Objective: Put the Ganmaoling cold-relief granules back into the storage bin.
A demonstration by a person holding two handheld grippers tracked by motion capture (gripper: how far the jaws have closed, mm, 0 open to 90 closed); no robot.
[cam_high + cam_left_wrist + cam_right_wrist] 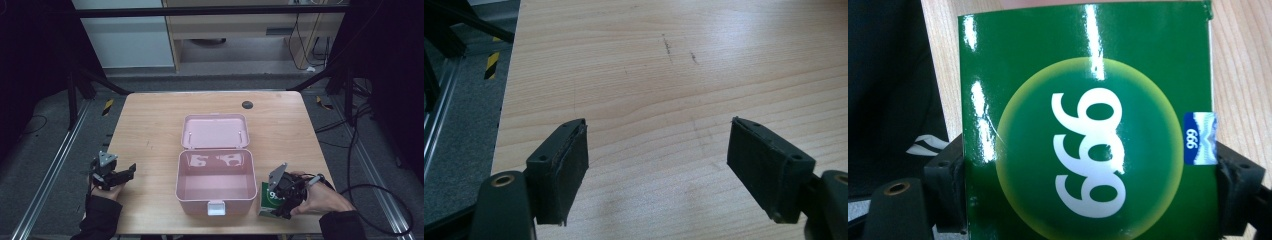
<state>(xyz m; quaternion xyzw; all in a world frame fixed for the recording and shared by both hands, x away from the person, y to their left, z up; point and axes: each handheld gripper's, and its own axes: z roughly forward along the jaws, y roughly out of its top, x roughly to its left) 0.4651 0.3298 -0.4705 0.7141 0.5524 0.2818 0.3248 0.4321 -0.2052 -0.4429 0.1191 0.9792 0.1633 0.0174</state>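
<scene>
A glossy green carton (1088, 75) printed with "999" in a yellow-ringed circle lies on the wooden table near its front right edge, and in the high view the same green carton (266, 198) sits just right of the pink box. My right gripper (1090, 165) has a jaw pressed against each side of the carton, and a hand holds that right gripper (278, 200) low over the table. My left gripper (659, 135) stands wide open over bare wood with nothing between its fingers; the high view puts this left gripper (131, 170) at the table's front left.
An open pink plastic box (192, 200) stands mid-table, empty inside, its lid (215, 131) laid back flat and a white latch at the front. A small black disc (247, 104) sits near the far edge. The table's left edge (504, 120) runs close beside my left gripper.
</scene>
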